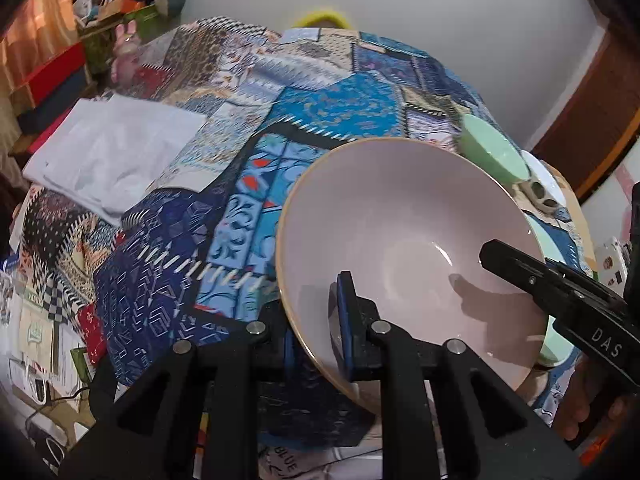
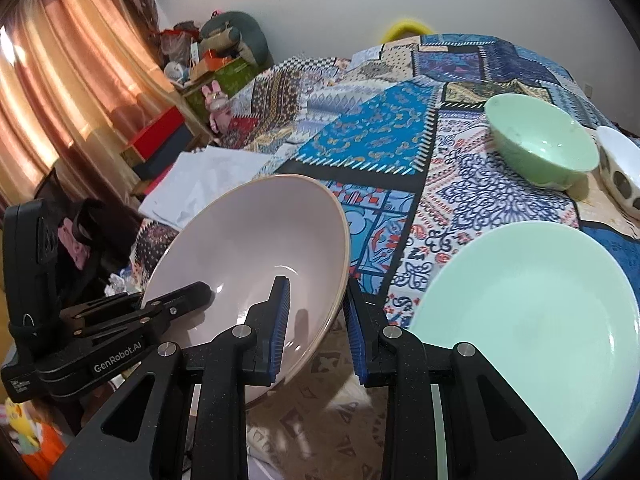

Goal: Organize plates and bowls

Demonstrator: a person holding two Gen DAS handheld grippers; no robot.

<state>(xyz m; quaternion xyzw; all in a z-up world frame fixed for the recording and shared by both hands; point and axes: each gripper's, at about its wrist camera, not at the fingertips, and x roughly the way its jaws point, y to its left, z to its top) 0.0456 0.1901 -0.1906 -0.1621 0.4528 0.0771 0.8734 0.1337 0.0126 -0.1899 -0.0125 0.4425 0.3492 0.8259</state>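
A large pale pink bowl (image 1: 400,232) with a tan rim hangs tilted above the patchwork-covered table, held by both grippers. My left gripper (image 1: 316,336) is shut on its near-left rim, one blue pad inside and the other finger under the wall. My right gripper (image 2: 318,328) is shut on the opposite rim, one pad inside and one outside. Each gripper also shows in the other's view: the right gripper (image 1: 504,260) and the left gripper (image 2: 196,294). A mint green plate (image 2: 528,312) lies to the right, with a mint green bowl (image 2: 544,144) and a white spotted bowl (image 2: 620,168) behind it.
The patchwork cloth (image 2: 380,132) covers the table. Folded white fabric (image 1: 112,152) lies on its left side. Boxes and clutter (image 2: 208,64) stand by the orange curtain (image 2: 60,80) at the far left. A hand (image 1: 588,412) shows under the right gripper.
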